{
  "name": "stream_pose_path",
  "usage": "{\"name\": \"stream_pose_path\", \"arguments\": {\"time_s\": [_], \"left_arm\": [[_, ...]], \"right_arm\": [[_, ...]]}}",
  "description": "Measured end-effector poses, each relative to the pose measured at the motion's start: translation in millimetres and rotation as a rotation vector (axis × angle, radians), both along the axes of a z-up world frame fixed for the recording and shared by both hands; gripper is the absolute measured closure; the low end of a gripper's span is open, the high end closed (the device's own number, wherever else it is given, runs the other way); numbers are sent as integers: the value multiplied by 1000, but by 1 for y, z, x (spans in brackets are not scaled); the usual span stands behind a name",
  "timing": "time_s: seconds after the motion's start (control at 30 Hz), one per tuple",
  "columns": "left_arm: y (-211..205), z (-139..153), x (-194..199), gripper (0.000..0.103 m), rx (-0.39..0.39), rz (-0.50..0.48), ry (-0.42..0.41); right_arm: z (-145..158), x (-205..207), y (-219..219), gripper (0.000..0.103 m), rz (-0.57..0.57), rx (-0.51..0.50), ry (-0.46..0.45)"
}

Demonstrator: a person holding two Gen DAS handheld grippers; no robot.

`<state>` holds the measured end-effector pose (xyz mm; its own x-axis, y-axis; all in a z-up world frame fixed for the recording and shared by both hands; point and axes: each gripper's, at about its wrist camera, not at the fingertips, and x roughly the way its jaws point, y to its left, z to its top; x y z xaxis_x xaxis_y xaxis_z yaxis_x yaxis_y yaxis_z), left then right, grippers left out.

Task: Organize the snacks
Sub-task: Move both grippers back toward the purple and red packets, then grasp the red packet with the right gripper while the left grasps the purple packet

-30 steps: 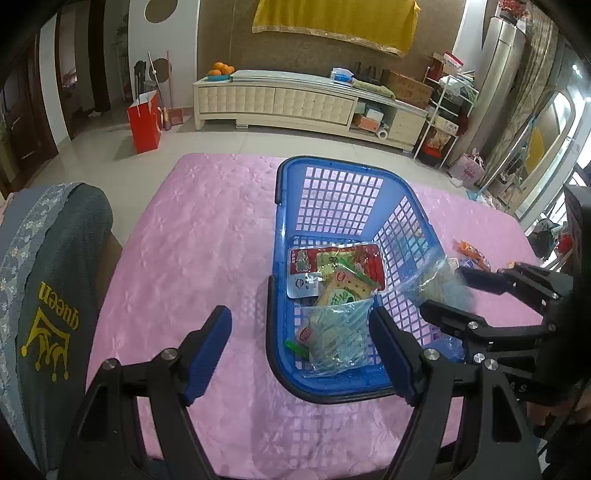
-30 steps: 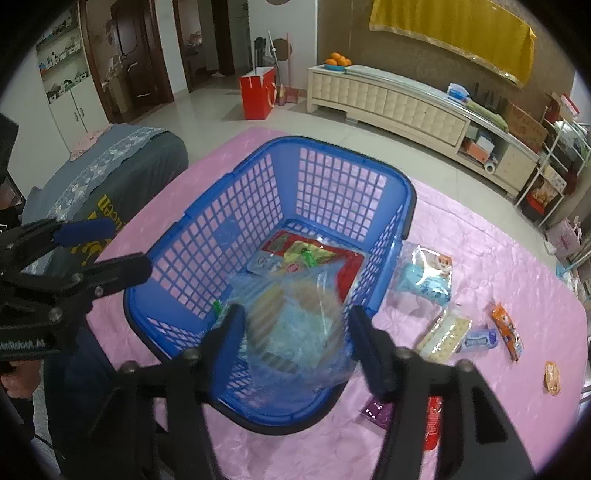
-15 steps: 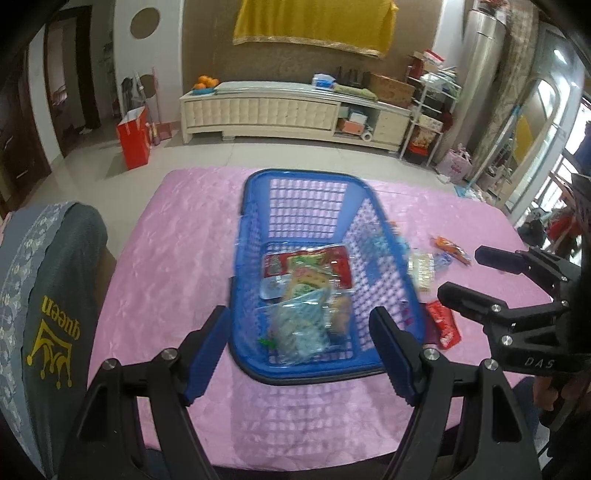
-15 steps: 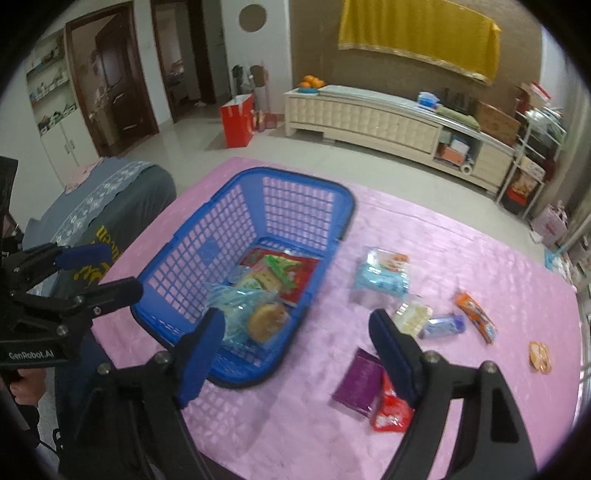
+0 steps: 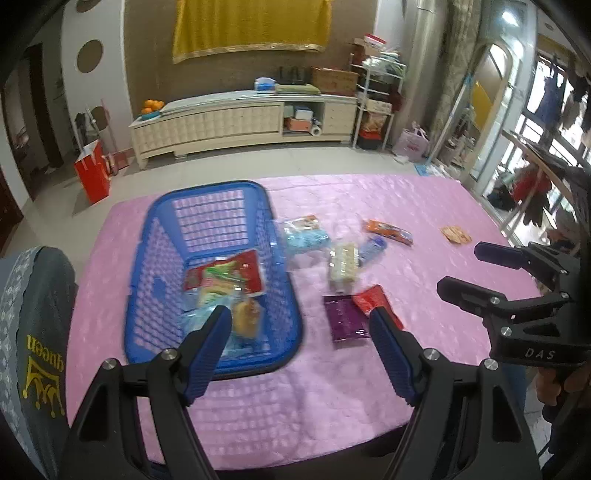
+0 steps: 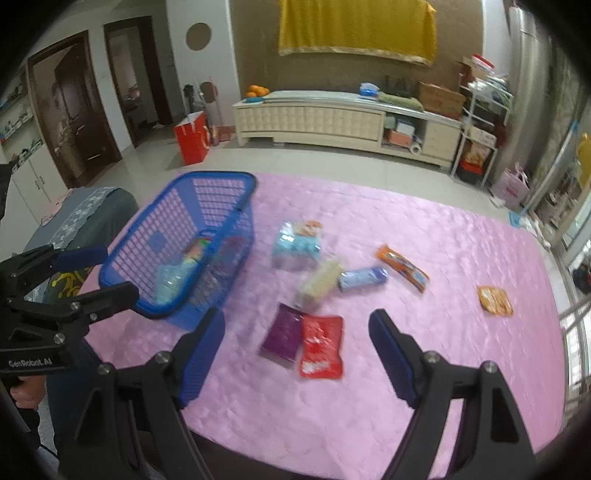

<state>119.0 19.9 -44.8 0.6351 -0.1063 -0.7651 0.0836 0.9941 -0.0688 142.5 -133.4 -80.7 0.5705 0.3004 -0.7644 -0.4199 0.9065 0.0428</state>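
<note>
Pink quilted cloth covering the table from edge to edge, glossy and slightly rumpled.
Blue basket sitting toward the table's left end, holding a red-and-green packet, a clear bag and a bun-like snack.
Loose snacks lying on the cloth to the basket's right: light-blue bag, pale cracker pack, small blue packet, orange stick pack, orange sachet well apart, purple pouch touching red pouch.
Left gripper hovering over the table's near edge, jaws standing spread, pinching nothing.
Right gripper hovering above the purple and red pouches, jaws standing wide, gripping nothing.
Grey chair cover showing at far left.
Cream cabinet running along the back wall, oranges on top; yellow cloth hanging above; red bag standing on the tiled floor; dark doors at left.
</note>
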Motion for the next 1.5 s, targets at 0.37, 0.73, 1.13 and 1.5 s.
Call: {"name": "stream_pose_path", "arguments": {"time_s": [0.37, 0.73, 1.13, 1.5], "left_arm": [[-56, -42, -7, 28, 41, -27, 23], [-70, -105, 0, 48, 43, 64, 125], [-78, -136, 32, 54, 94, 77, 190], [-75, -144, 50, 55, 138, 51, 204]], "right_arm": [[-53, 4, -39, 19, 4, 12, 88], [-118, 24, -37, 29, 90, -24, 163], [-163, 68, -26, 39, 116, 16, 312], [-168, 85, -4, 39, 137, -15, 336]]}}
